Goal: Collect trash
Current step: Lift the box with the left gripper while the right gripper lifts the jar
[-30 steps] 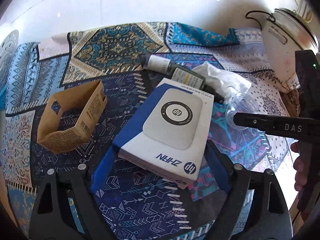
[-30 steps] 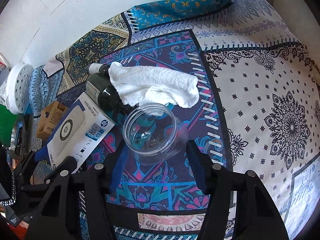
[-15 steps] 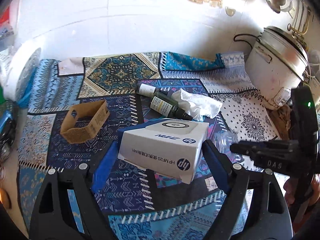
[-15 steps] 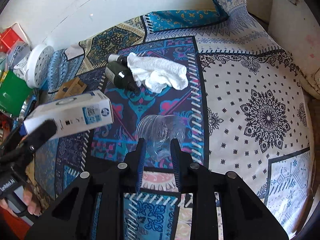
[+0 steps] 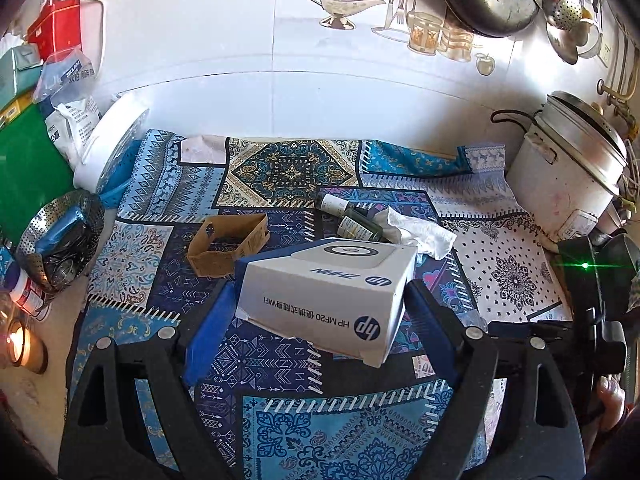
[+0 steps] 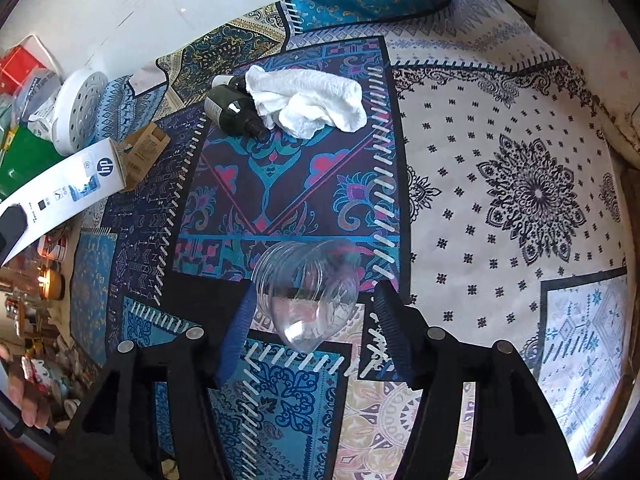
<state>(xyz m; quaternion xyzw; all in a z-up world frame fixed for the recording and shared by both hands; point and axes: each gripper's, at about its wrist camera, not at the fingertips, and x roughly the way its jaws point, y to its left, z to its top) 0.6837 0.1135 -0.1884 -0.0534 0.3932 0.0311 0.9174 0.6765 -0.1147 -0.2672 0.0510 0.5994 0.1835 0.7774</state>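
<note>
1. The left gripper (image 5: 320, 316) holds the white box (image 5: 328, 296) across its width, lifted clear of the patterned cloth (image 5: 280, 168). The pads press both ends, so the jaws stand wide only because the box is wide.
2. The right gripper (image 6: 312, 312) has a crushed clear cup (image 6: 308, 292) between its jaws, which are opening. Neither pad seems to press on the cup, so it looks released or slipping rather than held.
3. Judged step: gathering litter, one piece per hand. The box is secured; the cup is not.
4. Next, the right jaws would need to close gently on the cup, since thin plastic buckles and can pop out.
5. Beyond the box lie two dark bottles (image 5: 352, 220) and, touching them, a crumpled tissue (image 5: 420, 232). A brown card sleeve (image 5: 228, 244) sits just left of the box.
6. No bin is in view.
7. The cloth covers a counter against a white tiled wall. A rice cooker (image 5: 568, 176) stands at the cloth's right edge, and a steel strainer (image 5: 60, 236) off its left edge.
</note>
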